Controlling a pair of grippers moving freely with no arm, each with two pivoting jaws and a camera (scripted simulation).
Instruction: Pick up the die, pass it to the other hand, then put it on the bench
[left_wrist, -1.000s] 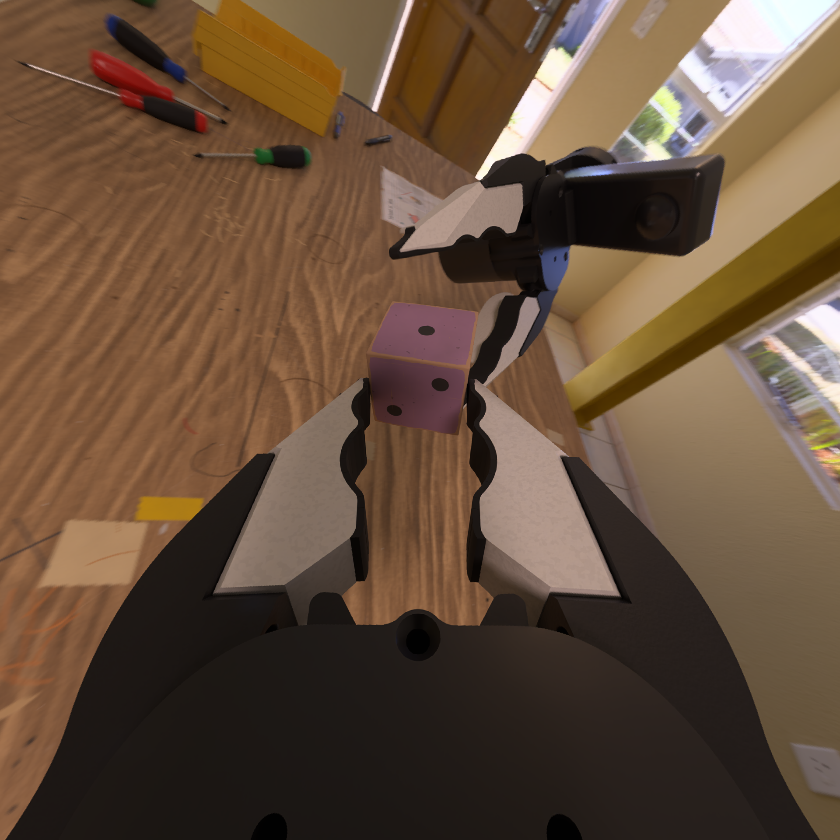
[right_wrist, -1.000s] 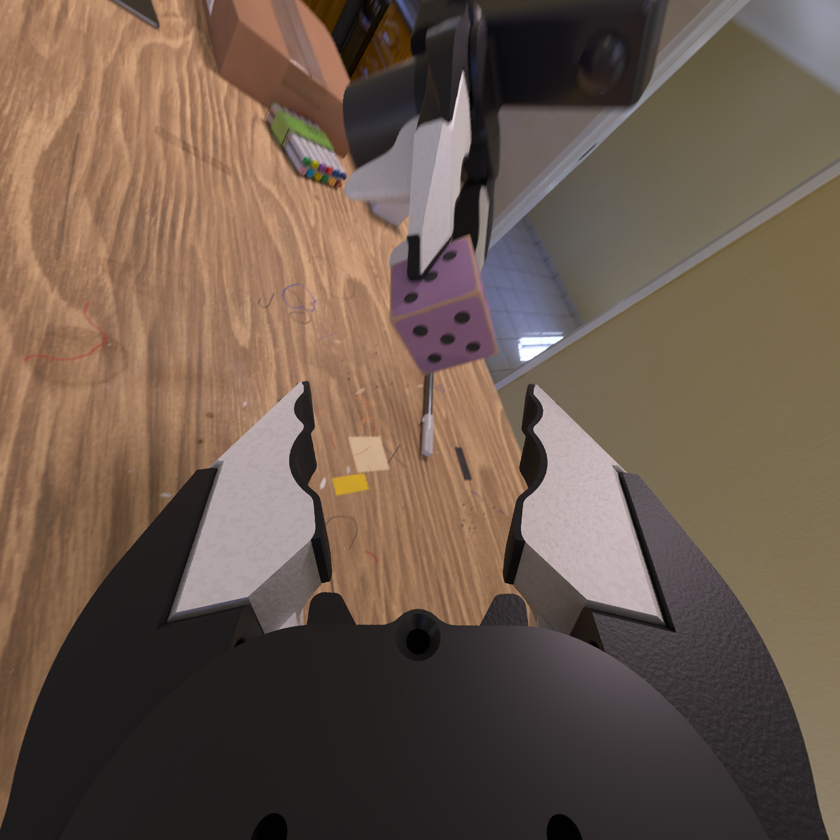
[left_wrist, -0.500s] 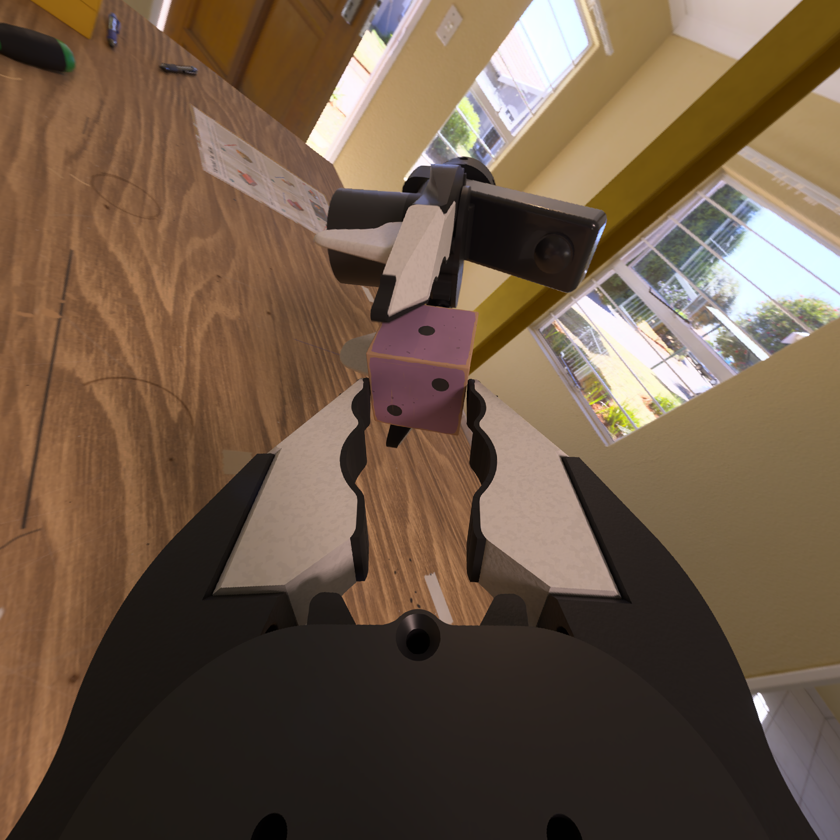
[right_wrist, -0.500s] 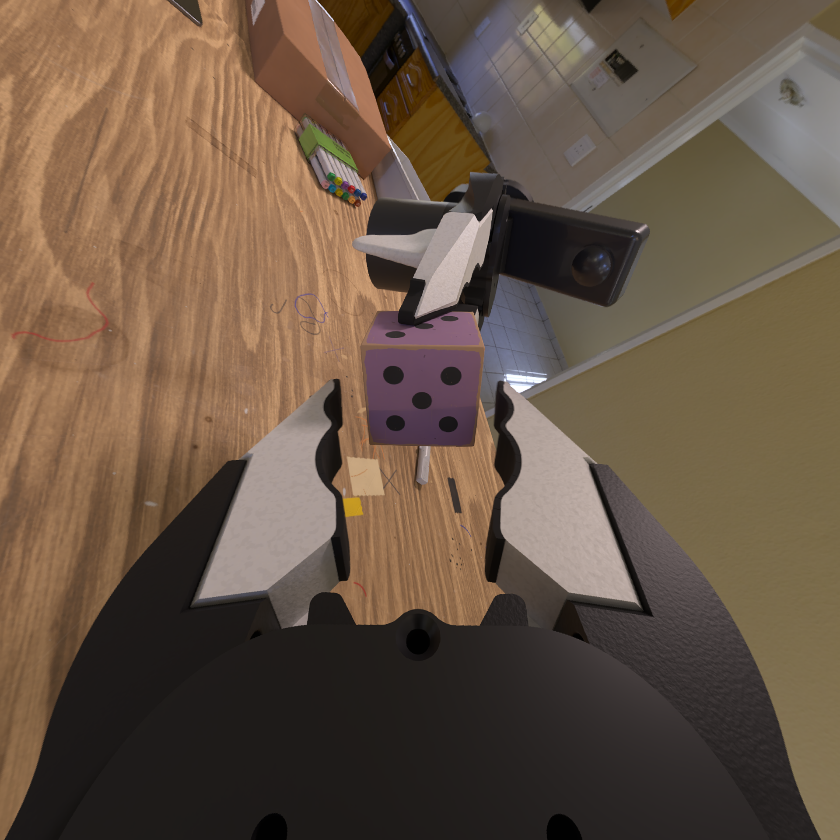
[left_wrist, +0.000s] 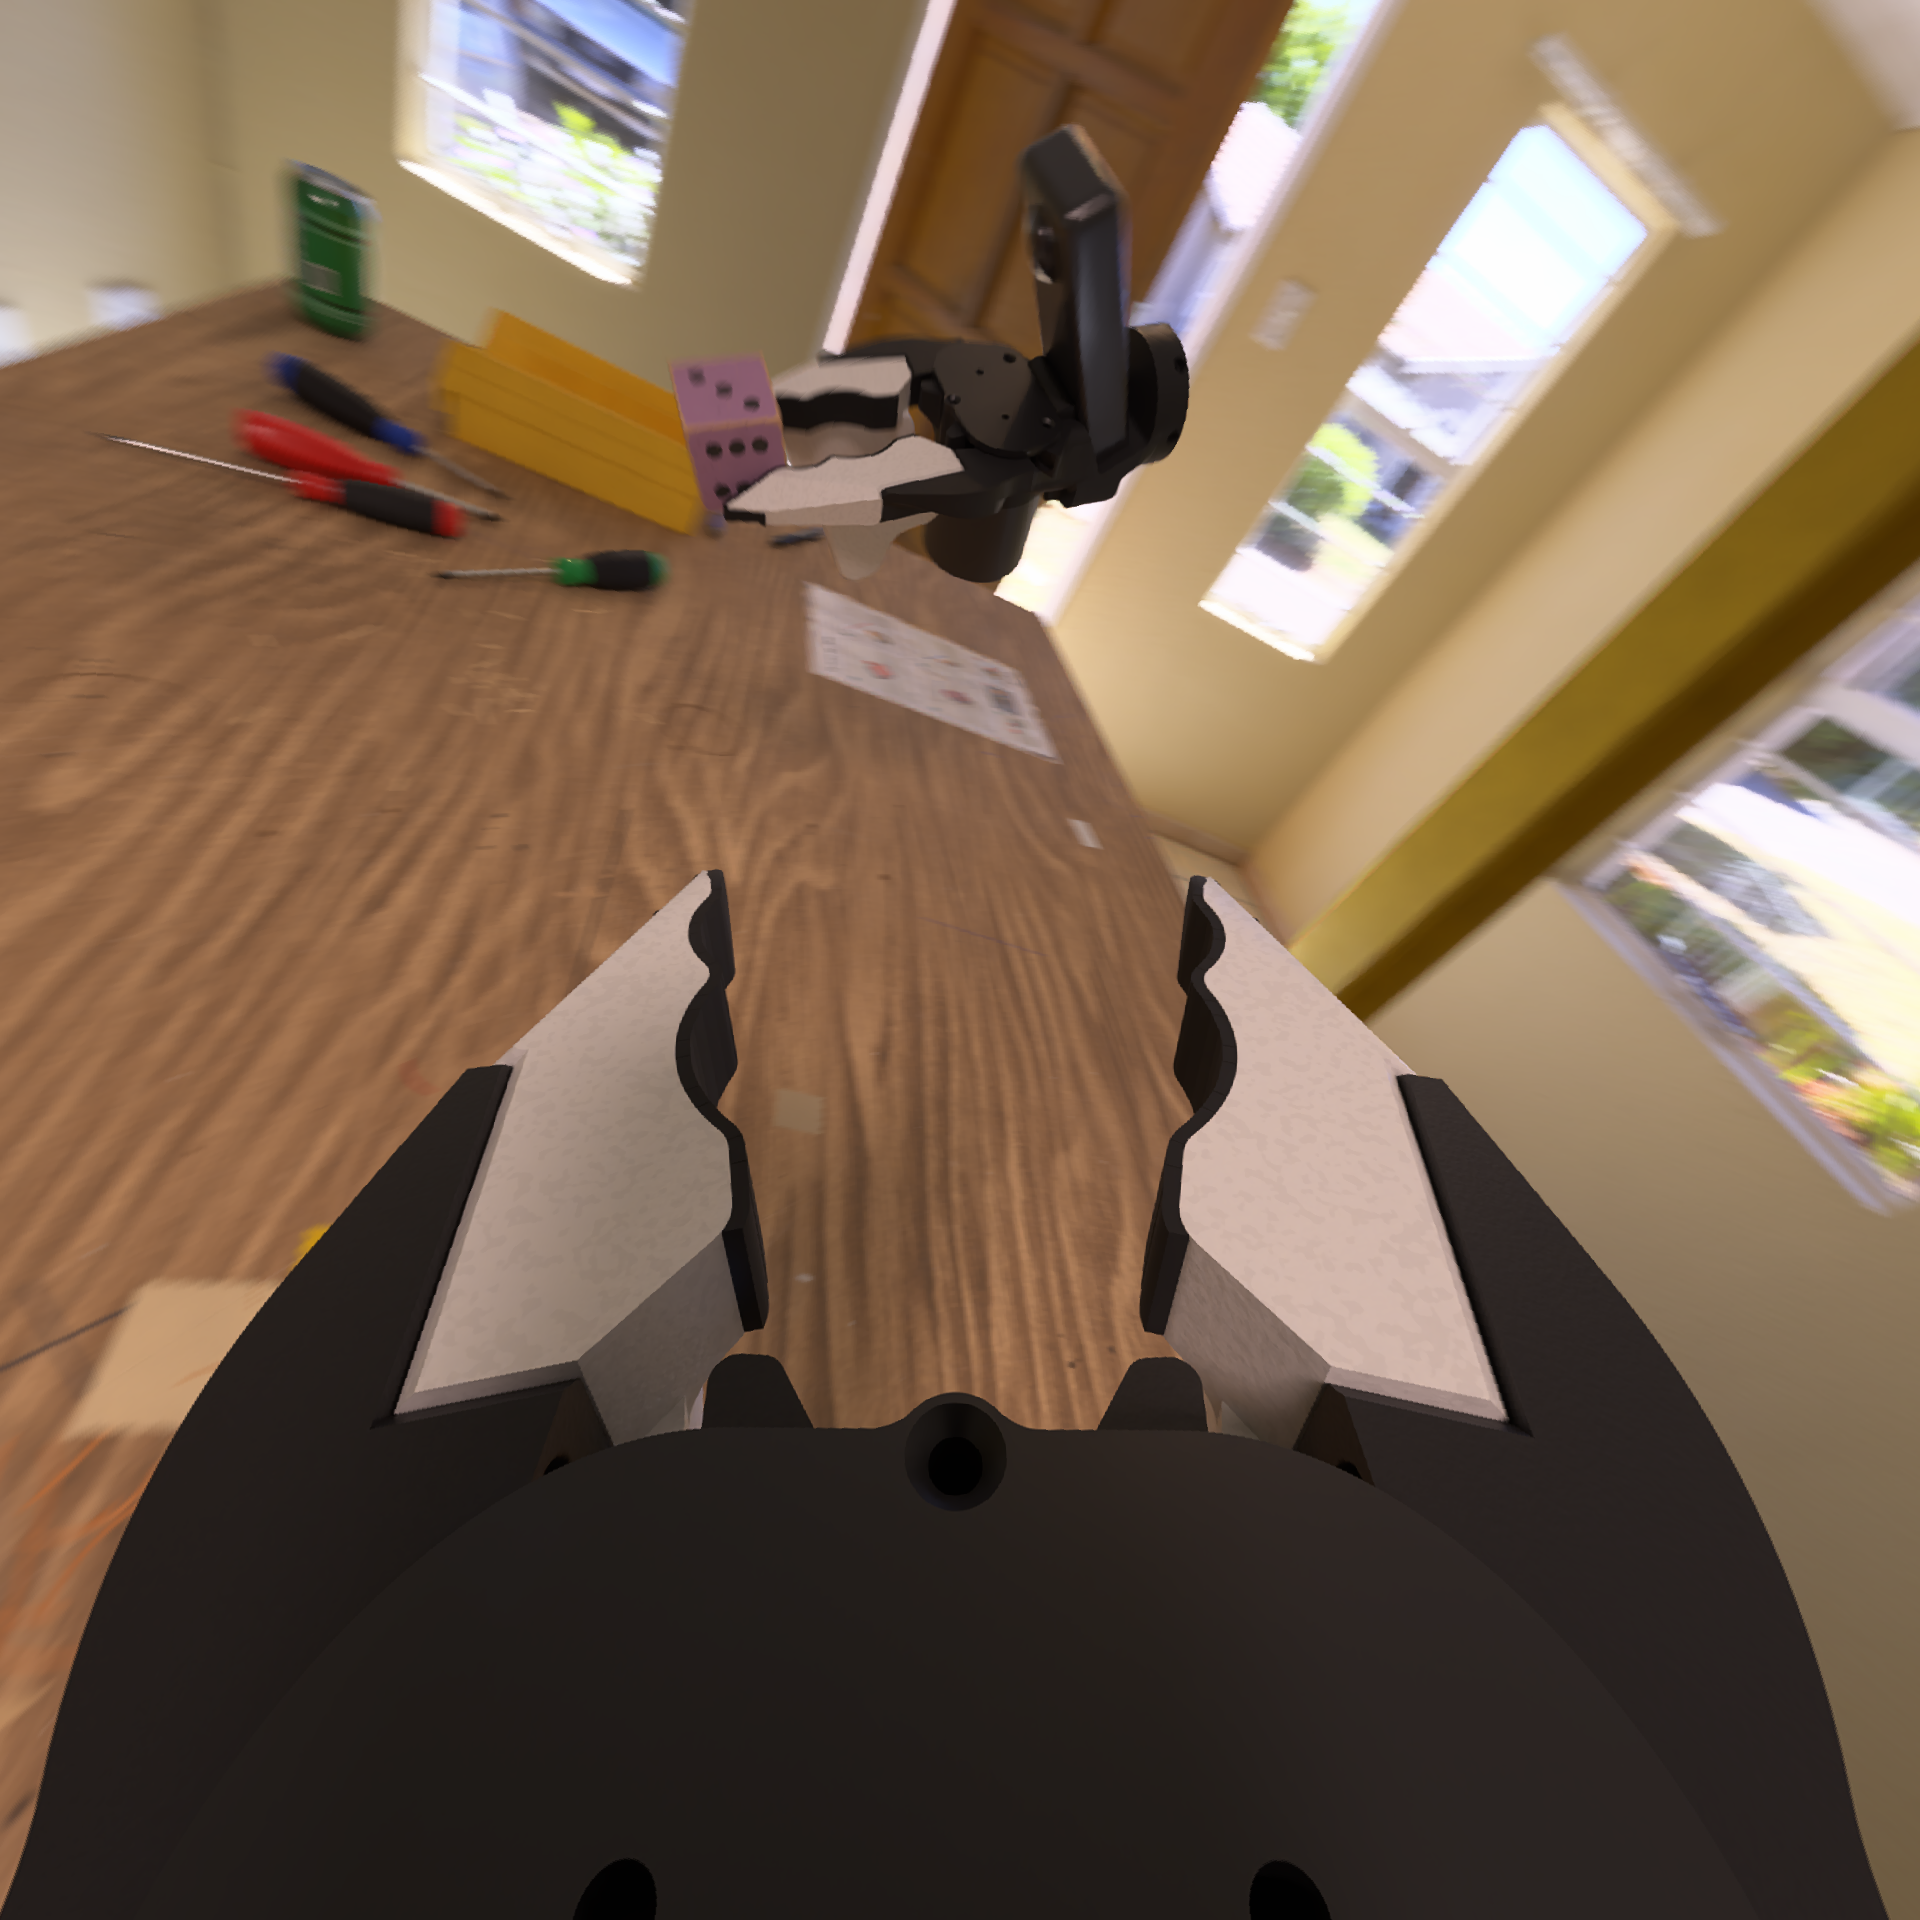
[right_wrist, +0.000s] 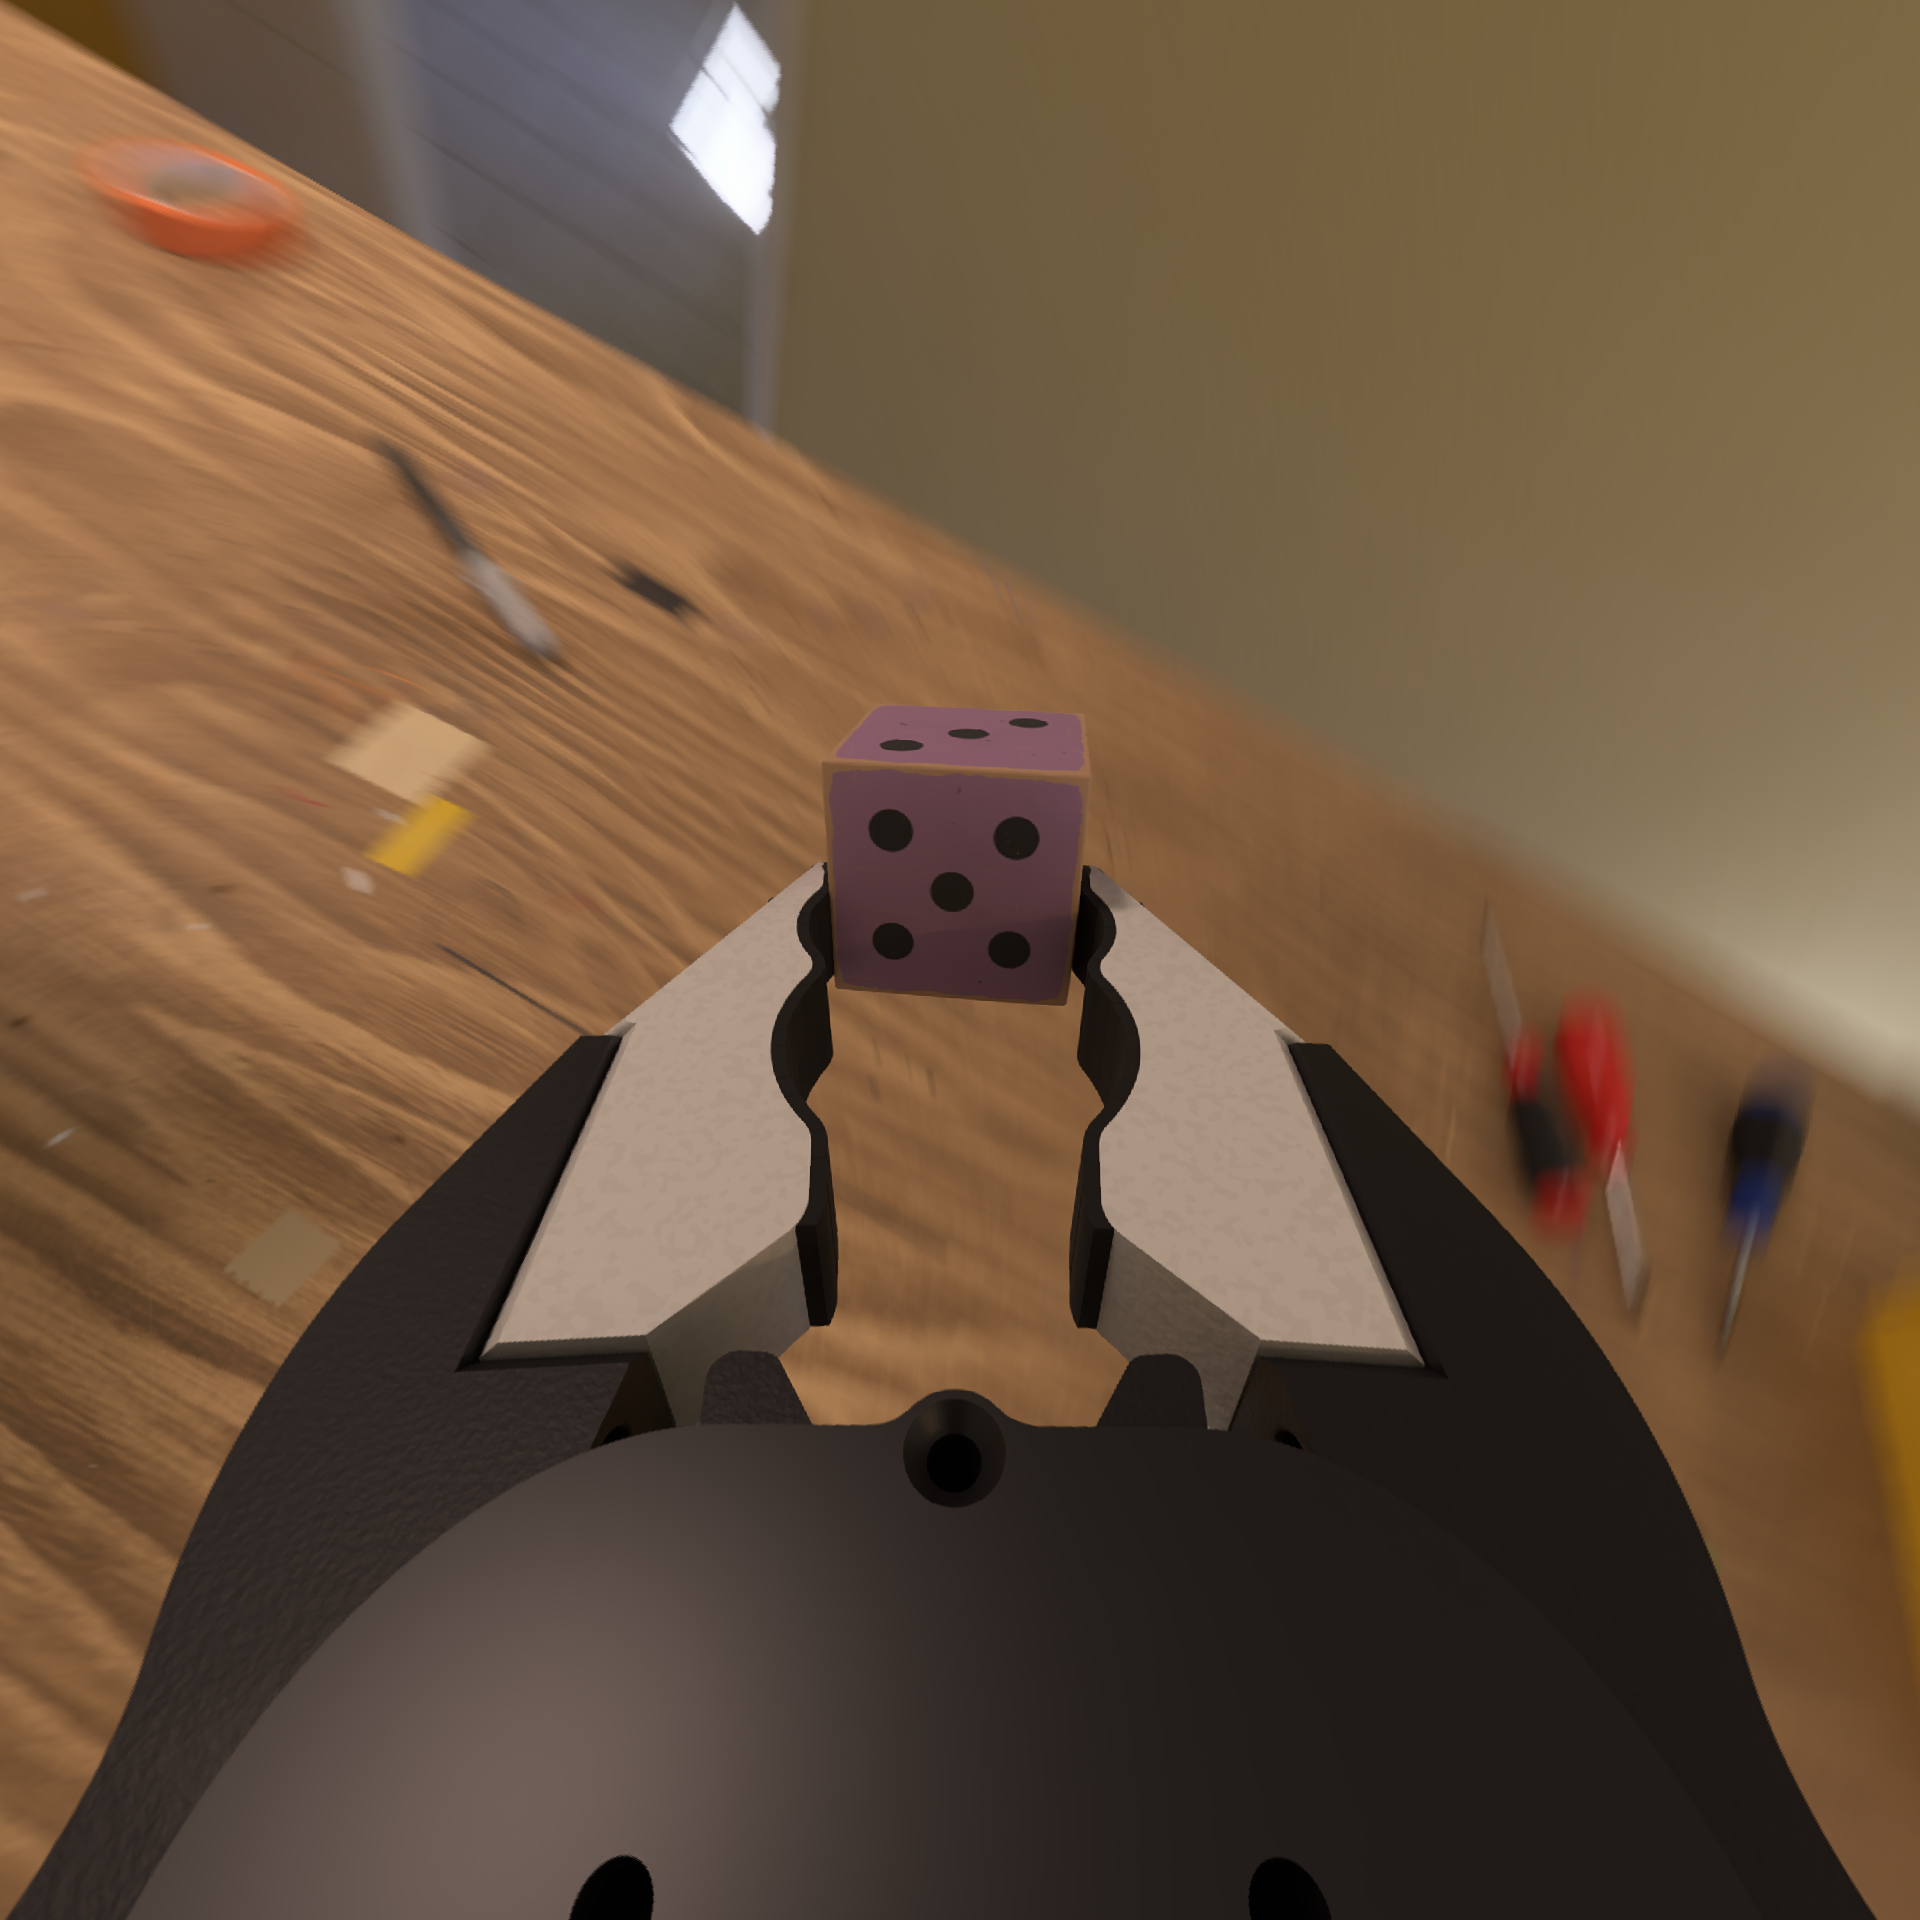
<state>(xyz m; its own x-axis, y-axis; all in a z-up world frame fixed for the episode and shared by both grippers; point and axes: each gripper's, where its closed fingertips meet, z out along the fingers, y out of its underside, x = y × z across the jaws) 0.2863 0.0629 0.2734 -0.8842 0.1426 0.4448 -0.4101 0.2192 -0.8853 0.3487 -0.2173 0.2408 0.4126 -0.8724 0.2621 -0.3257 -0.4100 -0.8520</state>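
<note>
Here the right gripper (right_wrist: 954, 909) clenched the purple die (right_wrist: 954, 902) between its fingertips, above the wooden bench (right_wrist: 312, 1039); the left gripper (left_wrist: 954, 894) stood released, jaws wide, nothing between them.

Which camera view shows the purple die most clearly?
The right wrist view: the purple die is close and sharp, clamped between the right gripper fingertips, above the bench. The left wrist view shows it small and far off, and the left gripper is open.
</note>
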